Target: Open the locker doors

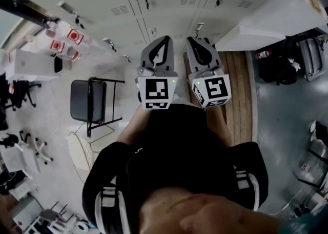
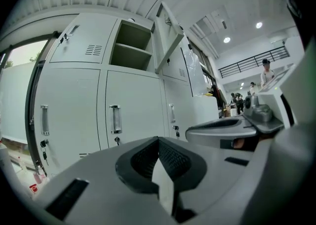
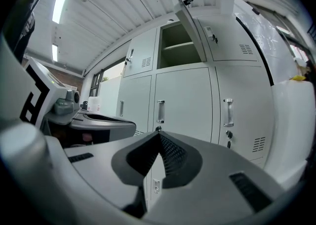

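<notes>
Locker doors: one upper door open, the others in view shut; both grippers clenched, empty.
We note the open door swung out at the right edge of its bare compartment. The doors directly below and to the left of that compartment are closed, and the handle on the one below is upright. The left gripper and right gripper sit side by side, lower than the compartment and apart from the lockers, each with jaws pressed together and nothing between them.

upper locker door: swung open | lower locker doors: white, shut
</notes>
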Motion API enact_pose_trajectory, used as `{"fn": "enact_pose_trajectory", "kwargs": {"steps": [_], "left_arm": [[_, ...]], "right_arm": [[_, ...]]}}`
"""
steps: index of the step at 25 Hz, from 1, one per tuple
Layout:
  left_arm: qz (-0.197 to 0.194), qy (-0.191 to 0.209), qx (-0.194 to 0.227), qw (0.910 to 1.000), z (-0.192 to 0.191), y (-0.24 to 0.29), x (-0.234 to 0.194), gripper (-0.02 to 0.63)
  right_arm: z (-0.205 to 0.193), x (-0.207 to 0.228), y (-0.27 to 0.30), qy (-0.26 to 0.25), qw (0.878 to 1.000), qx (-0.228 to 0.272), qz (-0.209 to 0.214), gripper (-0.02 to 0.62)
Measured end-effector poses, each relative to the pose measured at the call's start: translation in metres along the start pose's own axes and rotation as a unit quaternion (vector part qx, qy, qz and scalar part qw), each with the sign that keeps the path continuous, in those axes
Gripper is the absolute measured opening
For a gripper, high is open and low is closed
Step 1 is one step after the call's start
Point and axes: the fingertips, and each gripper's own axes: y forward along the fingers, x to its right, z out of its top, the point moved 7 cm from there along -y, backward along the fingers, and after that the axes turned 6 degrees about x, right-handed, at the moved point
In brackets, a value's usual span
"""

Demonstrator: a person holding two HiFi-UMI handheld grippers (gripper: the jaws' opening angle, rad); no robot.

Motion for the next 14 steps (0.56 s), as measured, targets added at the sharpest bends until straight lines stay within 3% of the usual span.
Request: {"fn": "enact_pose_trajectory", "kwargs": {"steps": [14], "left_arm": [[0.009,-0.005,-0.006,0.9999,-0.003,0.002,-0.009,0.011]], "right_arm": [[-0.004,0.0,0.013,0.01,1.0,-0.006,0.016,0.017]]}}
